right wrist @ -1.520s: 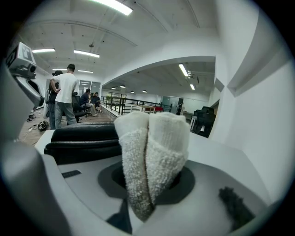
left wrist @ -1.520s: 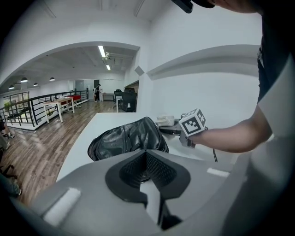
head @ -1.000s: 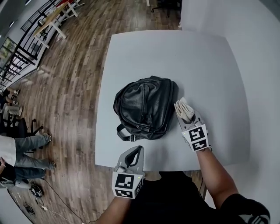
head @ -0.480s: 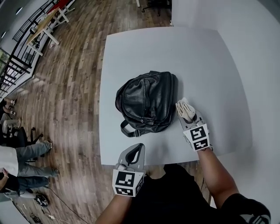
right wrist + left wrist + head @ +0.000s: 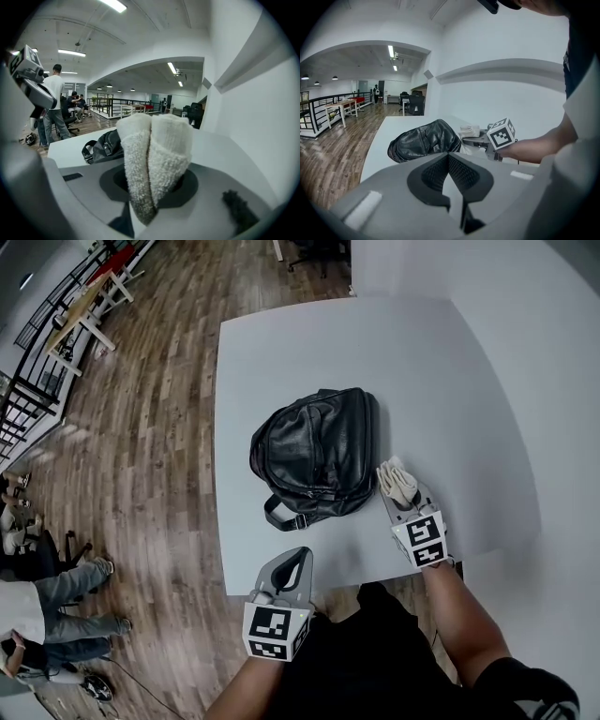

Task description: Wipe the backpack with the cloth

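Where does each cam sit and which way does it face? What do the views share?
Head view: on the person's head, facing steeply down at the table and backpack; shows the shut left claw, the right claw gripping the cloth, and the right forearm.
Left gripper view: on the left claw, facing across the table to the backpack and right claw; own shut jaws below.
Right gripper view: on the right claw, facing along the cloth; backpack behind.
Shared: all three show the backpack.

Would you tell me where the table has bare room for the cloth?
Bare: the table beyond the backpack, and its right side past the right gripper holding the cloth. Crowded: the near edge by the backpack and left gripper.
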### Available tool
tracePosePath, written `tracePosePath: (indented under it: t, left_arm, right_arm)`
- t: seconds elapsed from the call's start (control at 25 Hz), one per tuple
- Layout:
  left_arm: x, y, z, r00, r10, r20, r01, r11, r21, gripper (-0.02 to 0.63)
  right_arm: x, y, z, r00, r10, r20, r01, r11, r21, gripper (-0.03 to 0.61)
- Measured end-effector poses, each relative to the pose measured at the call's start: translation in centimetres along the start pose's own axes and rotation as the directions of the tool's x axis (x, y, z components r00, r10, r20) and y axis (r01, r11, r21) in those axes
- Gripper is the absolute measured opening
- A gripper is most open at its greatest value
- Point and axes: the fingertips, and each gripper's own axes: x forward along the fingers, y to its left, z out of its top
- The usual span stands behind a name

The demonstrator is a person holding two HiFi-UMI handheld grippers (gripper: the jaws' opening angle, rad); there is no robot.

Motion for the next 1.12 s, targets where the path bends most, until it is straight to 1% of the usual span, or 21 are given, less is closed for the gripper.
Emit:
tracePosePath:
  t: [0.4, 0.6, 0.72, 0.92, 1.12]
  left_arm:
    - [-1.2, 0.7, 0.2, 0.998, -0.067, 0.014, 0.067, 0.997, 0.049, 0.006]
    - [-2.4, 1.3, 0.6, 0.995, -0.097, 0.028, 0.095, 0.994, 0.053, 0.006]
    - [-3.3, 2.1, 0.1, 0.994, -0.107, 0.034, 0.104, 0.993, 0.063, 0.006]
    - [-4.9, 3.6, -0.5, 0.992, -0.120, 0.048, 0.117, 0.991, 0.063, 0.006]
    - [-6.8, 4.7, -0.7, 0.988, -0.138, 0.069, 0.132, 0.988, 0.076, 0.006]
  right_arm:
    - [-1.7, 1.9, 0.3, 0.998, -0.062, -0.001, 0.062, 0.997, 0.037, 0.098]
    - [-2.5, 3.1, 0.6, 0.996, -0.092, -0.008, 0.093, 0.995, 0.042, 0.098]
    - [-2.7, 3.9, 0.7, 0.993, -0.116, -0.011, 0.116, 0.992, 0.058, 0.098]
    - [-2.9, 5.7, 1.1, 0.988, -0.155, -0.009, 0.155, 0.985, 0.070, 0.098]
    - [-3.1, 8.3, 2.0, 0.986, -0.167, -0.006, 0.167, 0.984, 0.067, 0.098]
